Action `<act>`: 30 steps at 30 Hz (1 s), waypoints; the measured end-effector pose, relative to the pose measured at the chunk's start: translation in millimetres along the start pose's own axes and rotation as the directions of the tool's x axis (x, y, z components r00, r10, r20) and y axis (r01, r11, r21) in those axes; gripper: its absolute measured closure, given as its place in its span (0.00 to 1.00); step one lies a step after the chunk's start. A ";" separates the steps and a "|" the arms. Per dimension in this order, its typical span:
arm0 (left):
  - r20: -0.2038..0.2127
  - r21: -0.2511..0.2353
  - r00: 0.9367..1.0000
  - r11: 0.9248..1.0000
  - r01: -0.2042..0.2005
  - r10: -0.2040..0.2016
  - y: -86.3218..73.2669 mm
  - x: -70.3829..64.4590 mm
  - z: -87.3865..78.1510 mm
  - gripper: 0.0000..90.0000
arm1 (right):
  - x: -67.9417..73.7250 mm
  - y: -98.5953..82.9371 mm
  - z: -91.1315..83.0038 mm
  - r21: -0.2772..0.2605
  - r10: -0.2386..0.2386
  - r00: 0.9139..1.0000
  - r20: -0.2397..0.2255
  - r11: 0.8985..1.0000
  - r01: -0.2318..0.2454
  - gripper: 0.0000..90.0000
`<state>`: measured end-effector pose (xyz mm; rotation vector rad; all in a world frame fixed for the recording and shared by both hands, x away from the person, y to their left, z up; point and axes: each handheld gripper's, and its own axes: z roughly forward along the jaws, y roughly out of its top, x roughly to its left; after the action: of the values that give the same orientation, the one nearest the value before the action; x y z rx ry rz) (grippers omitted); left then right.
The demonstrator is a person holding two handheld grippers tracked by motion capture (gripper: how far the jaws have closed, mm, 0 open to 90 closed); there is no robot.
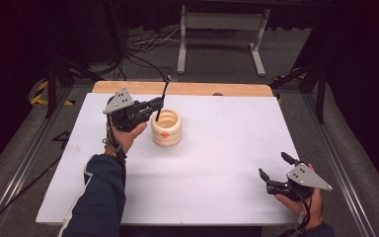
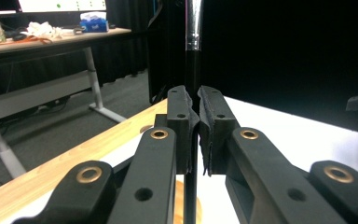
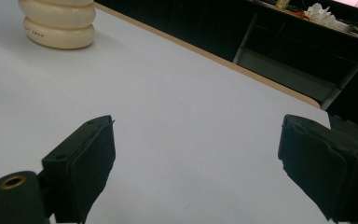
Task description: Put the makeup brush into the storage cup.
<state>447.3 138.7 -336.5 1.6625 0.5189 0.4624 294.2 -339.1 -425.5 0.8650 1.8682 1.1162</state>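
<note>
A cream ribbed pot [image 1: 167,127] with a small orange spot on its front stands on the white table [image 1: 217,163], left of centre. My left gripper [image 1: 158,103] hovers at the pot's left rim, shut on a thin black brush [image 1: 163,97] that stands nearly upright with its lower end inside the pot. In the left gripper view the jaws [image 2: 194,116] pinch the black handle, and a silver ferrule [image 2: 194,23] rises above them. My right gripper [image 1: 272,165] rests open near the table's front right corner, nothing between its jaws [image 3: 196,163]. The pot [image 3: 58,21] sits far off at top left there.
A wooden strip [image 1: 182,88] borders the table's far edge. Beyond it are cables on the floor and a white desk frame [image 1: 222,34]. Black stands flank the table [image 1: 59,74]. A desk with clutter [image 2: 42,35] stands in the background.
</note>
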 end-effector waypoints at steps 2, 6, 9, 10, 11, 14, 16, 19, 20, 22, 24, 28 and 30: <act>0.010 -0.008 1.000 1.000 0.005 -0.005 0.0 2.4 3.6 0.93 | -0.3 -0.4 0.1 -0.001 0.004 1.000 -0.001 1.000 -0.004 0.13; 0.002 -0.014 1.000 1.000 0.003 -0.003 0.2 8.4 11.2 0.93 | -0.4 -0.6 -0.1 0.001 0.001 1.000 0.002 1.000 -0.001 0.13; 0.004 -0.010 1.000 1.000 0.002 -0.002 0.2 13.1 17.4 0.93 | -1.4 -0.8 -0.4 0.000 0.005 1.000 0.005 1.000 -0.005 0.13; -0.003 -0.005 1.000 1.000 -0.001 0.001 0.1 14.3 19.2 0.93 | -1.5 -0.8 -0.5 0.000 0.005 1.000 0.006 1.000 -0.005 0.13; 0.006 -0.011 1.000 1.000 0.008 -0.008 -0.7 16.0 20.8 0.93 | -1.5 -0.8 -0.5 0.000 0.006 1.000 0.006 1.000 -0.006 0.13; 0.006 -0.013 1.000 1.000 0.021 -0.021 -3.3 19.9 25.5 0.93 | -1.5 -0.9 -0.2 -0.001 0.004 1.000 0.005 1.000 -0.004 0.13; -0.002 -0.005 1.000 1.000 0.022 -0.022 -5.8 22.8 29.4 0.93 | -1.4 -1.3 0.2 0.001 0.005 1.000 0.004 1.000 -0.005 0.13; -0.005 0.002 0.999 0.999 0.036 -0.036 -11.3 25.8 35.9 0.93 | -1.3 -1.1 -0.3 -0.001 0.002 1.000 0.003 1.000 -0.002 0.13; -0.006 0.000 0.999 0.999 0.046 -0.046 -13.4 26.4 37.9 0.93 | -1.5 -1.1 -0.5 -0.001 0.003 1.000 0.003 1.000 -0.003 0.13; -0.007 0.001 0.999 0.999 0.051 -0.051 -17.2 27.9 41.7 0.93 | -1.7 -1.2 -0.3 -0.001 0.005 1.000 0.004 1.000 -0.005 0.13; -0.002 0.004 0.999 0.999 0.053 -0.053 -20.5 29.1 44.7 0.93 | -1.3 -1.2 -0.2 0.000 0.003 1.000 0.004 1.000 -0.003 0.13; 0.000 0.005 0.998 0.998 0.062 -0.062 -27.6 30.9 51.0 0.93 | -0.5 -1.1 -0.1 0.001 0.003 1.000 0.000 1.000 -0.003 0.13; 0.002 0.007 0.998 0.998 0.064 -0.064 -30.5 31.4 52.9 0.93 | -0.7 -1.2 -0.1 0.002 0.003 1.000 0.000 1.000 -0.003 0.13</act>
<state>500.9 118.1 -374.1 1.6479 0.5712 0.4121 294.2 -340.1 -426.3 0.8691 1.8685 1.1163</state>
